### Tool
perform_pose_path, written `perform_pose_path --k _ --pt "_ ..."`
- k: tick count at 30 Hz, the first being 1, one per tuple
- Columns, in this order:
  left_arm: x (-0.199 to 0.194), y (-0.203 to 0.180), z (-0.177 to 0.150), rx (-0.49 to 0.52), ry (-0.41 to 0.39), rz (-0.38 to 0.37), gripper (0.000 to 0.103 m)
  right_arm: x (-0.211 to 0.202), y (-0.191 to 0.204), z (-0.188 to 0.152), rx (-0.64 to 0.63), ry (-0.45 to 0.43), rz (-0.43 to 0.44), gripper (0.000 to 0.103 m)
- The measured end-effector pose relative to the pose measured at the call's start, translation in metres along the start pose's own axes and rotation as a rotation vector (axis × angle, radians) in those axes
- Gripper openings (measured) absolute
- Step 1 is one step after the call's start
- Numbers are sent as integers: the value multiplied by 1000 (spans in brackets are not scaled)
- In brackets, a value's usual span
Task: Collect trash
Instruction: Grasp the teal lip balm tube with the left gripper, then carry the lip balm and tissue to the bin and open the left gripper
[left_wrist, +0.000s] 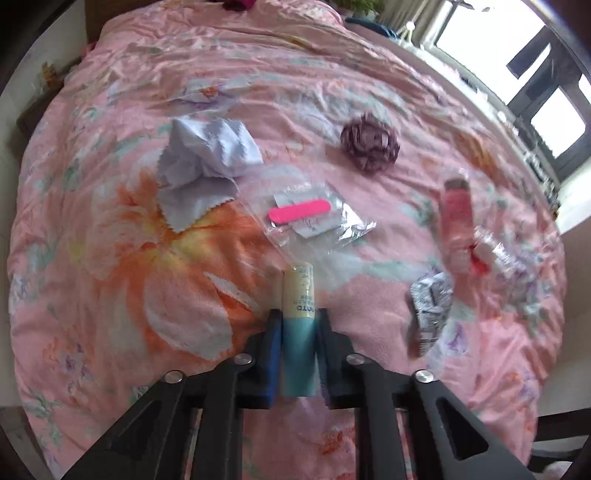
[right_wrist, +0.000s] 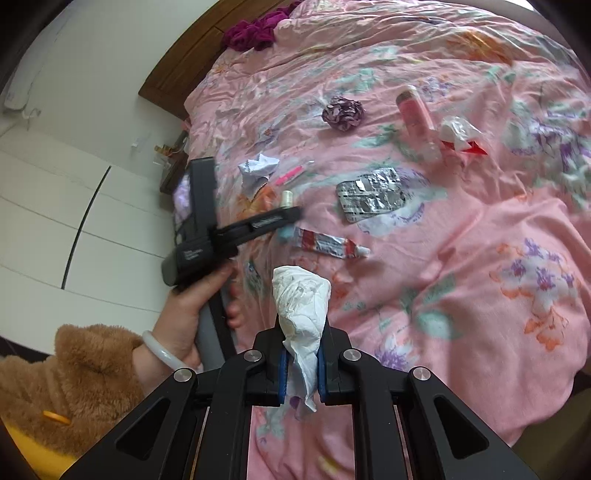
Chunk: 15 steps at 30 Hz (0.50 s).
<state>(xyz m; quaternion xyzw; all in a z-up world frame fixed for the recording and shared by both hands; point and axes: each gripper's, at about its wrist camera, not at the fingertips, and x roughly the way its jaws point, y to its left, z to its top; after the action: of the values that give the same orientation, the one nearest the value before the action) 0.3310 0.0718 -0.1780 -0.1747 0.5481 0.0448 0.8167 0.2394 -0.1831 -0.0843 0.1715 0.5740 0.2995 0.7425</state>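
Note:
My left gripper (left_wrist: 298, 317) is shut on a cream and teal lip balm stick (left_wrist: 298, 295), held just above the pink floral bedspread (left_wrist: 110, 295). My right gripper (right_wrist: 302, 325) is shut on a crumpled white tissue (right_wrist: 301, 299), held over the bed. In the right wrist view the left gripper (right_wrist: 284, 218) shows at left, held by a hand. On the bed lie a silver blister pack (right_wrist: 371, 195), a red and white tube (right_wrist: 328, 242), a clear bag with a pink nail file (left_wrist: 303, 214), a crumpled white wrapper with red (right_wrist: 460, 133) and a purple scrunchie (left_wrist: 369, 146).
A grey cleaning cloth (left_wrist: 201, 173) lies at the left of the items. A pink bottle (right_wrist: 415, 118) lies by the wrapper. A wooden headboard (right_wrist: 177, 70), a magenta cloth (right_wrist: 255, 33) and a window (left_wrist: 517, 55) border the bed. White cabinets (right_wrist: 55, 206) stand at the left.

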Motion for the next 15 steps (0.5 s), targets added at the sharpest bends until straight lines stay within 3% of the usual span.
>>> perform_pose_path --k 3,8,11,15 --pt "-4 4 -3 2 22 -36 17 1 2 -1 -3 6 -1 12" --pt "-44 19 -16 -12 -40 -76 17 3 22 -4 -51 17 14 12" --pt "-80 33 -37 12 -91 -42 17 9 42 -9 -89 33 34 12" --pt "-129 75 -73 -31 -143 27 17 29 82 -23 -168 90 86 12"
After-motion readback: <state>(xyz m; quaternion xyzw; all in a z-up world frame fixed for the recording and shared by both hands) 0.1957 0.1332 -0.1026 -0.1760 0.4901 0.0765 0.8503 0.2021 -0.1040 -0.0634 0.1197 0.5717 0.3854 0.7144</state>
